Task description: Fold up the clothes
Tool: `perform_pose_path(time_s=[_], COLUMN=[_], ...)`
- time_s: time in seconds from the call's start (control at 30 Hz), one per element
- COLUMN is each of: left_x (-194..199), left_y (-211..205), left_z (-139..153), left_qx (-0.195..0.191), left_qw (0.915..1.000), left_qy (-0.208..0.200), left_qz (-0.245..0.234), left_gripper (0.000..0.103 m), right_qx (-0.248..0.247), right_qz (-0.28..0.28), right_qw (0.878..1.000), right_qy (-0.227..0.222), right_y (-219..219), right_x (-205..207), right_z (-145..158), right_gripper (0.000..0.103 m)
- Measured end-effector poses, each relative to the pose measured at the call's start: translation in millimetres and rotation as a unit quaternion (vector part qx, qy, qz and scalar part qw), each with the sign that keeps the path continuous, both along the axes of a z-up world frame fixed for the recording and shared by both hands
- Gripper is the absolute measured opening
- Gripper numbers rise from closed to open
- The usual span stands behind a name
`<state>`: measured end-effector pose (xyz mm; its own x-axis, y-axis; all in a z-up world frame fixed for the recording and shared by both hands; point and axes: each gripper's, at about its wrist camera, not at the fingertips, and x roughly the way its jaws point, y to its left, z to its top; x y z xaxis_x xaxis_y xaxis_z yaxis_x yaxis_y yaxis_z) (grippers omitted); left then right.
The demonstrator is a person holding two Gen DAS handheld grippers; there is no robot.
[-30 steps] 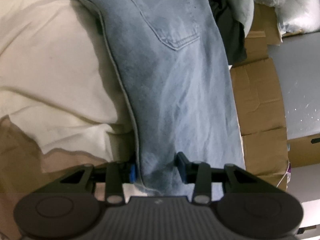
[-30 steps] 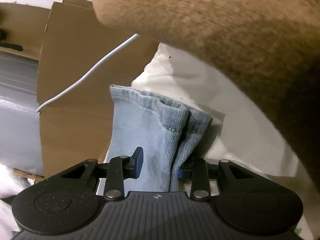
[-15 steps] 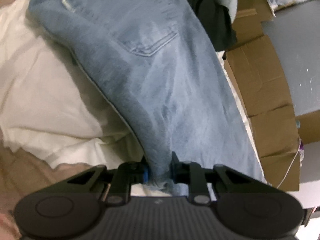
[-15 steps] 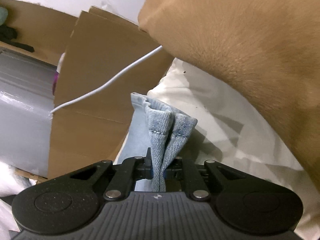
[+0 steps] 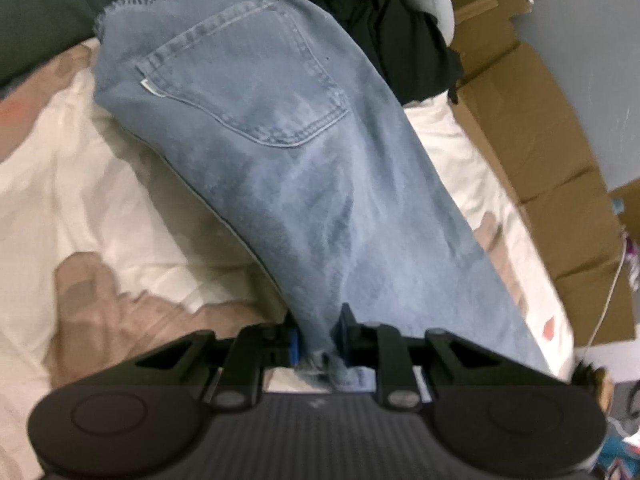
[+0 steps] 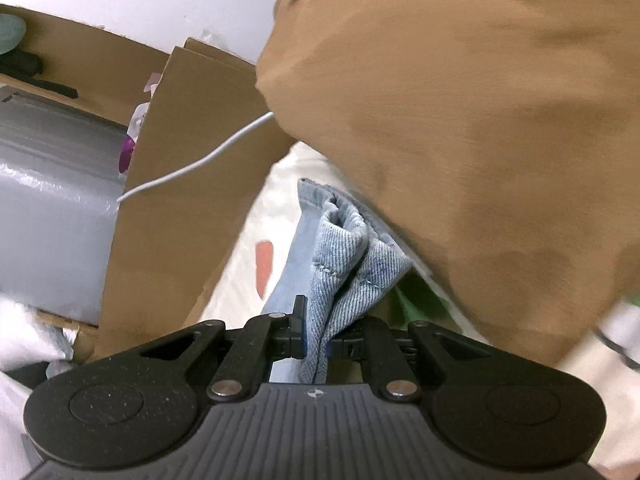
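Two tools pinch faded blue jeans (image 5: pixel 304 184) — pocket up.

Surface: a bed covered with a rumpled cream-white sheet (image 5: pixel 100 184) printed with tan and red patches.
Main item: a pair of faded light-blue denim jeans (image 5: pixel 288 168) lies lengthwise on the sheet, back pocket up, frayed waistband at the far end.
Far end: a heap of black cloth (image 5: pixel 400 44) lies beside the waistband.
Right edge: flattened brown cardboard boxes (image 5: pixel 532 136) run along the bed.
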<state>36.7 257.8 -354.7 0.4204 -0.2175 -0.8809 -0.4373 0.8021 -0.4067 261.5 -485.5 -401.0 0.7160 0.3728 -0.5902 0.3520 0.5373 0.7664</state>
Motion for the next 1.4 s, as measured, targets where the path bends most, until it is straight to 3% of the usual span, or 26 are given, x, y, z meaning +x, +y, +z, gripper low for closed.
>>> perform_pose_path(time_s=[0.27,0.67,1.17,1.4], left_x=[-18,-63,-96,-96], left_y=[-18,-39,-60,-65], left_z=[13,35,25,10], left_qx=[0.023,0.030,0.044,0.055], left_qw=[0.9991,0.9959,0.9870,0.9849], left_qy=[0.026,0.044,0.087,0.103], left_qz=[-0.025,-0.073,-0.128,-0.128], left_gripper=[0.019,0.019,0.019,0.019], right_qx=[-0.012,-0.026,-0.029,-0.033], right_qz=[-0.003,-0.014,-0.048,-0.061], right_qw=[1.000,1.000,0.996,0.993], right_qy=[0.008,0.007,0.071,0.096], right_y=[-32,-81,-117,-118], right_x=[-79,-161,-273,-291], right_z=[12,48,12,-16], right_gripper=[0.006,0.006,0.006,0.007])
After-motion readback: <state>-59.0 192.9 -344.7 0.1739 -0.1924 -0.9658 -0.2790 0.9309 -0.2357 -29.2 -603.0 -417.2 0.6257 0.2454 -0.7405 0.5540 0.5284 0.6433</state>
